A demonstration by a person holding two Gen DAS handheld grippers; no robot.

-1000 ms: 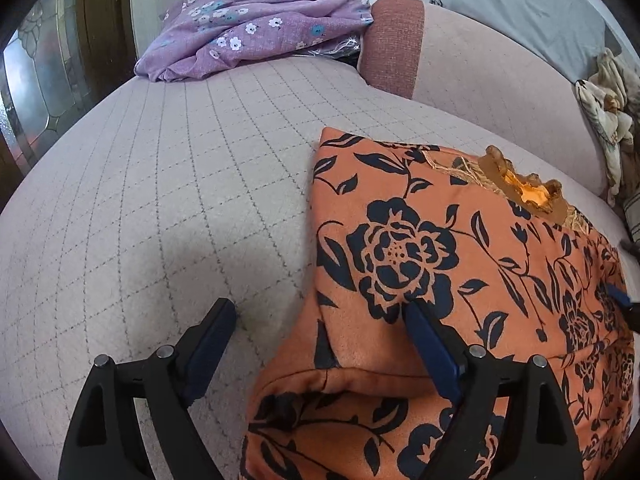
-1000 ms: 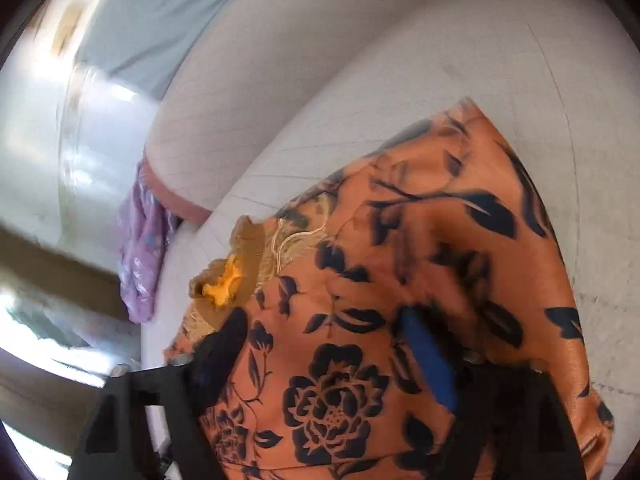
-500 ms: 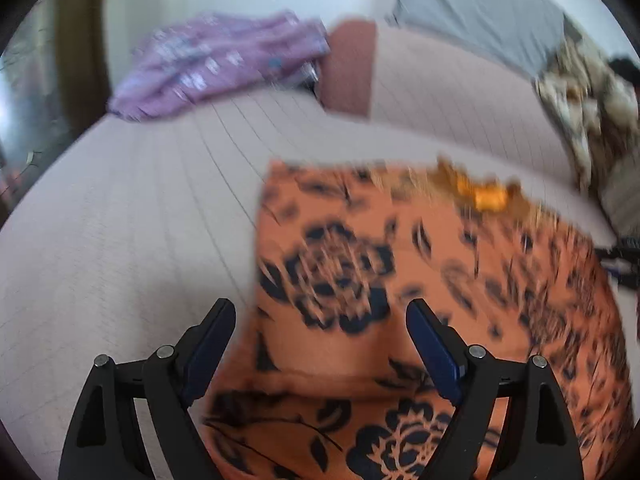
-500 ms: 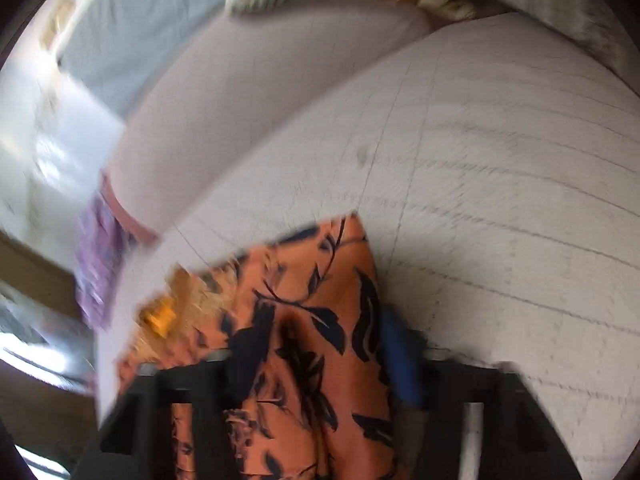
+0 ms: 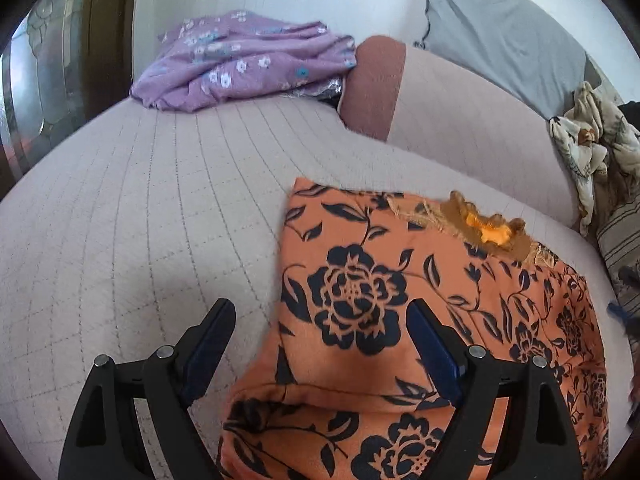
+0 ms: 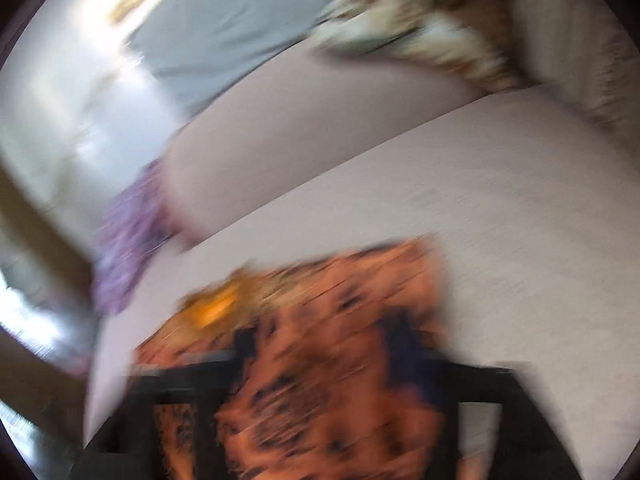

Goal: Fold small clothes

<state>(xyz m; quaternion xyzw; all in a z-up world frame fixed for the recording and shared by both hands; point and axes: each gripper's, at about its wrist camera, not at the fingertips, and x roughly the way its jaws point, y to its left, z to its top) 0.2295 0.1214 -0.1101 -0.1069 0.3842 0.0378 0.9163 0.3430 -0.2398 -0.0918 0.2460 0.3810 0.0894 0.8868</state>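
You are looking at one small orange top [image 5: 400,320] with big dark blue flowers and leaves. It is lying flat on the pale checked bed cover [image 5: 140,240], toward its right edge. Its gold-trimmed neck is pointing at the far edge, and its near end is lying folded over.
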